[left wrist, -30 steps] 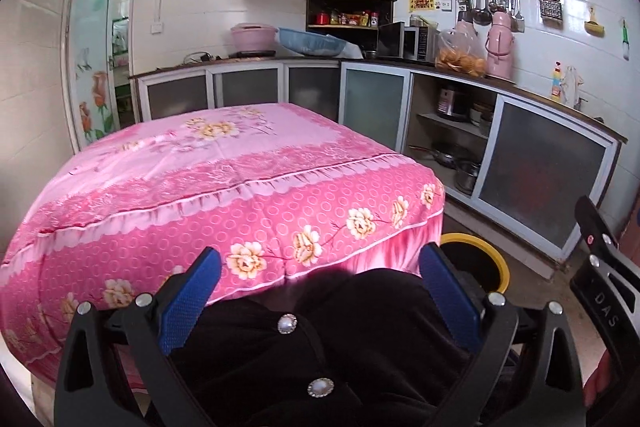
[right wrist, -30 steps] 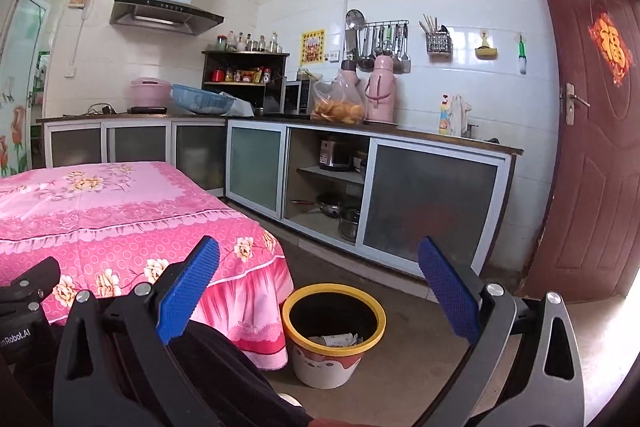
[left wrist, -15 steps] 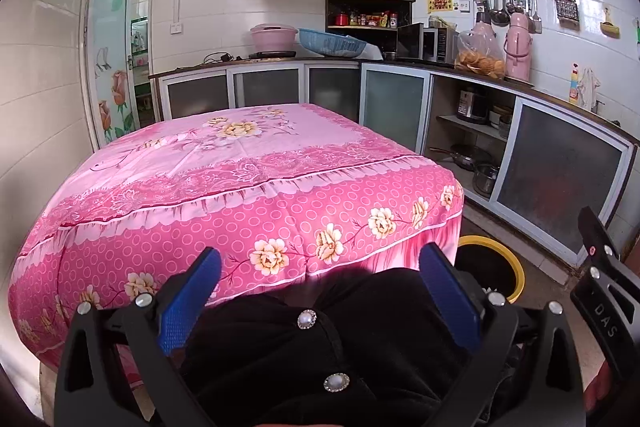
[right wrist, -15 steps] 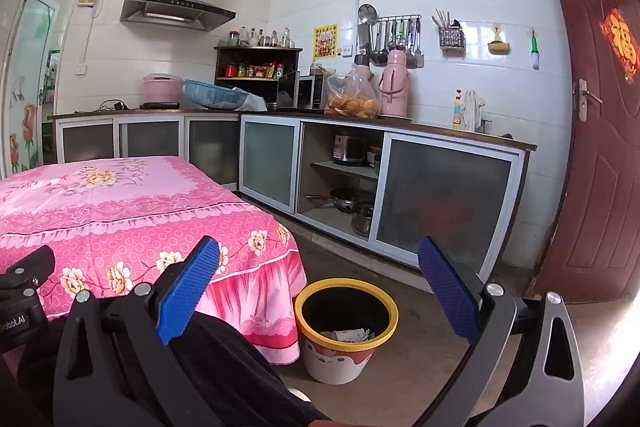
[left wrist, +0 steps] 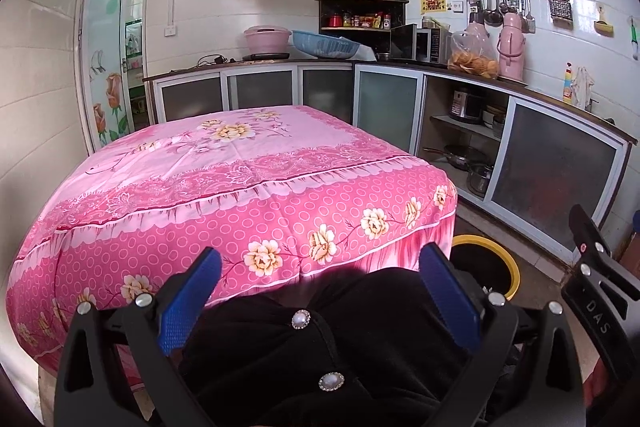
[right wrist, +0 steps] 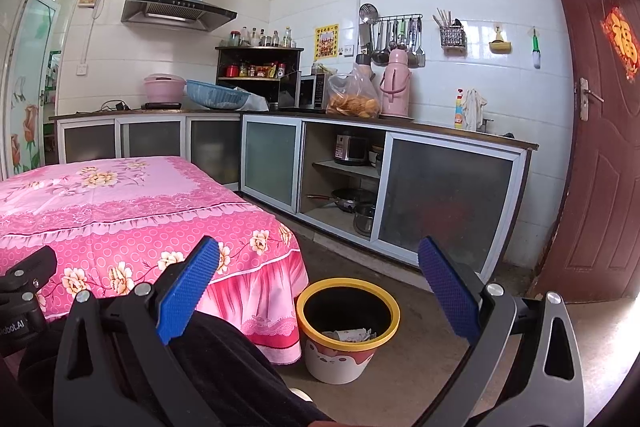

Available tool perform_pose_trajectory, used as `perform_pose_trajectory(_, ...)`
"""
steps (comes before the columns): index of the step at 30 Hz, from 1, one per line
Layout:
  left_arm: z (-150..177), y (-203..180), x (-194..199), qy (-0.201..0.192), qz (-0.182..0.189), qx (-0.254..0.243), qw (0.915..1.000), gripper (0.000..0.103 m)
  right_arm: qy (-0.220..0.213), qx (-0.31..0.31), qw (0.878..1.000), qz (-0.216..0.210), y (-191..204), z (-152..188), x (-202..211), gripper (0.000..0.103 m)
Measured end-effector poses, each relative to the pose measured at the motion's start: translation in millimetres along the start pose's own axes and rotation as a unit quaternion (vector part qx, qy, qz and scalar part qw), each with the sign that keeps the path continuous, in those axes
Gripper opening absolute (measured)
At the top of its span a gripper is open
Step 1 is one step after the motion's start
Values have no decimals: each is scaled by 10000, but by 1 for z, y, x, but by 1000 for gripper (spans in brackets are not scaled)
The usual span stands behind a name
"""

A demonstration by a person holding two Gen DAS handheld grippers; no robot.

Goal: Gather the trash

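Both tongs, your left gripper and right gripper, were spread and empty. The bin at six o'clock already held crumpled paper, so nothing seemingly needed gripping.

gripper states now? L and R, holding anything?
Left tool: open, blue-padded fingers spread wide, holding nothing.
Right tool: open, holding nothing; it hangs above the yellow-rimmed trash bin.
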State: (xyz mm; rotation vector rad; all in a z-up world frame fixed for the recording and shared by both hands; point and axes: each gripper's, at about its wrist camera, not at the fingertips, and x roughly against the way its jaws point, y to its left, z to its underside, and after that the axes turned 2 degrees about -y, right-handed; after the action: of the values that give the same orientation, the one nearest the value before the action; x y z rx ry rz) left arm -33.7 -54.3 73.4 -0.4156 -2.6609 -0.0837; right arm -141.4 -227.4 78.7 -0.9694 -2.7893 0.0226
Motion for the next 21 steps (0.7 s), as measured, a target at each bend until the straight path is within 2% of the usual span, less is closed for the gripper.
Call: perform_pose_trajectory(21, 1, -1, -1, 24, 44, -26, 10000, 95, -2, 13, 10000, -6, 2, 3, -2, 95)
